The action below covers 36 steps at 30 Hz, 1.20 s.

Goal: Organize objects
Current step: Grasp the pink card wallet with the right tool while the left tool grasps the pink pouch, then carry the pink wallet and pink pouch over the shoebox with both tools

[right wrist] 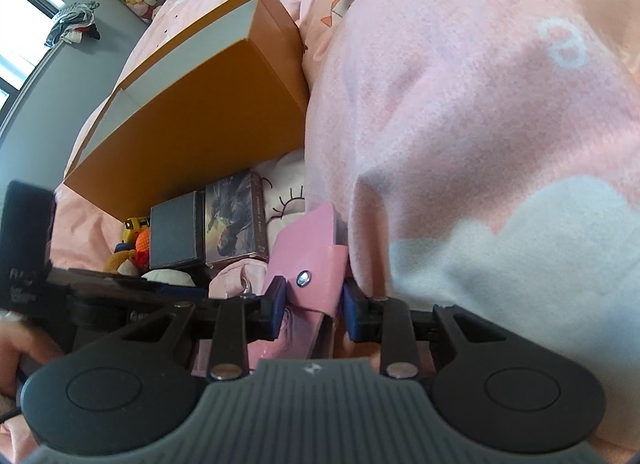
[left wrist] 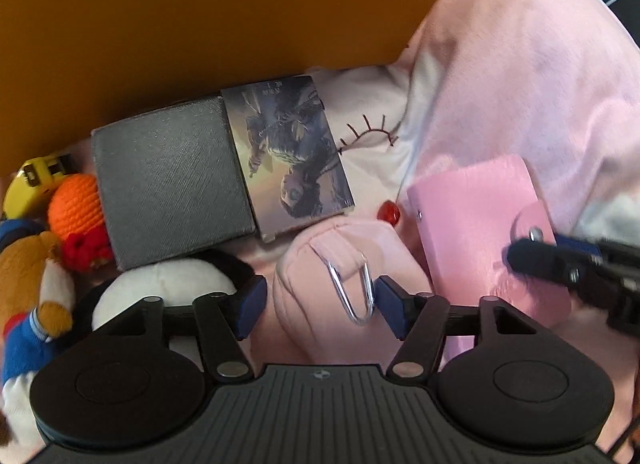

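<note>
Surface: pink bedding [right wrist: 460, 112], rumpled; orange box [right wrist: 208, 124] lying on it.
Left gripper [left wrist: 320, 306]: fingers wide apart, gripping nothing, over a pink pouch [left wrist: 340, 272] with wire clip.
Right gripper [right wrist: 314, 304]: pads clamped on pink wallet [right wrist: 312, 252], by the snap.
Alongside box: grey box [left wrist: 168, 180], picture card box [left wrist: 288, 152], touching; plush toys [left wrist: 36, 276] beyond.

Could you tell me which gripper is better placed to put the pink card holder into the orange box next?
The right gripper: it already clamps the pink card holder, and the orange box stands just ahead. The left gripper is open over a pink pouch.
</note>
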{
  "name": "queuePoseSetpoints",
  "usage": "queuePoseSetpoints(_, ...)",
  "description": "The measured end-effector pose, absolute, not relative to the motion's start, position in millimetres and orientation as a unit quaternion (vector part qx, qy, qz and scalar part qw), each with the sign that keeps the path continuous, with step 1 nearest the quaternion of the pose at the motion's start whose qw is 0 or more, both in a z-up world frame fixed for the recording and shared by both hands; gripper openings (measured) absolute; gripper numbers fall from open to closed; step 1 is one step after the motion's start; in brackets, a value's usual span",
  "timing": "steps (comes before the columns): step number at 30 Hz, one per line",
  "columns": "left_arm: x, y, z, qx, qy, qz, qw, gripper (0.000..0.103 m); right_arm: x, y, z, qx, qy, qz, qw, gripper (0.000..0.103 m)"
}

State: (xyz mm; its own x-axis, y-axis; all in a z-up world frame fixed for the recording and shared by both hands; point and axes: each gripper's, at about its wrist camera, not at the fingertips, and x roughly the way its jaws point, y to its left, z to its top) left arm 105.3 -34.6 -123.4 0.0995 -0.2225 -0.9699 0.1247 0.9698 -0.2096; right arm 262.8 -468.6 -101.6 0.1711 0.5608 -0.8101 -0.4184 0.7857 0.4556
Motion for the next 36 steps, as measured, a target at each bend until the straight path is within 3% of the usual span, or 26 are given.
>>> queuePoseSetpoints(2,106.7,-34.3,-125.4,-0.038,0.66,-0.121,0.74,0.074,262.6,-468.1,-101.6,0.063,0.558,0.32,0.763,0.031)
queuePoseSetpoints(12,78.0,-4.7,-97.7,-0.092,0.593,-0.139,0.788,0.027,260.1,-465.0,-91.5,0.054,0.546,0.319,0.773,0.031)
queuePoseSetpoints(18,66.8,14.3,-65.1,-0.123,0.533,-0.161,0.821,0.023,262.4,-463.3,-69.9,0.058,0.524,0.324,0.786,0.031)
queuePoseSetpoints(36,83.9,29.5,56.7,-0.06,0.385,-0.158,0.907,0.022,288.2,-418.5,15.6,0.048,0.461,0.388,0.797,0.031)
